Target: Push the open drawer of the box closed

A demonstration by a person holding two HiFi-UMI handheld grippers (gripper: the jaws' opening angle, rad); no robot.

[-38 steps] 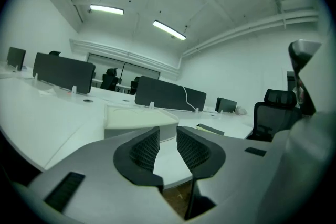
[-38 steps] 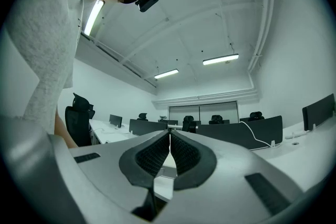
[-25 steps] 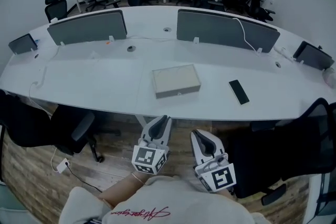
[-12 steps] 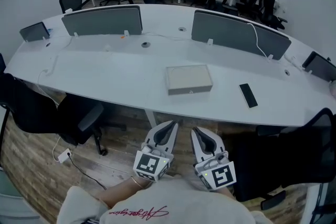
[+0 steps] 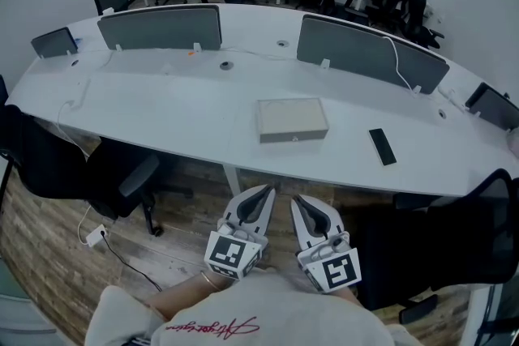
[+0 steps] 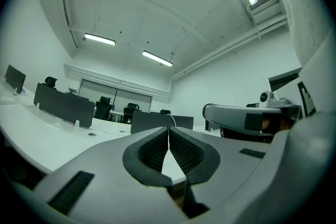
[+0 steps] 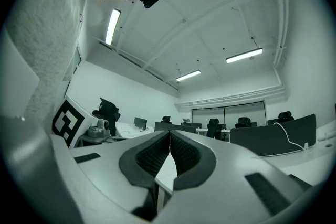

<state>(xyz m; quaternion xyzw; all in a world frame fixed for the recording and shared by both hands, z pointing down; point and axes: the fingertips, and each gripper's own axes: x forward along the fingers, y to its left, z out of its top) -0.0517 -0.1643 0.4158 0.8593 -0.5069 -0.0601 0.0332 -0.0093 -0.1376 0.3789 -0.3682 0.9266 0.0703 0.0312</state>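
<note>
A flat grey box lies on the white table, its small front handle facing me; the drawer front looks flush with the box. My left gripper and right gripper hang side by side below the table's near edge, close to my body, well short of the box. Both are shut with nothing between the pads, as the left gripper and right gripper views show. Both point up toward the table edge.
A black phone lies right of the box. Grey divider screens stand along the table's back. Black office chairs flank me at left and right. A cable and plug lie on the wooden floor.
The left gripper's jaws have gone from slightly apart to shut. The head view shifted, so the table and box sit a little higher and further right. Both grippers stay low.
</note>
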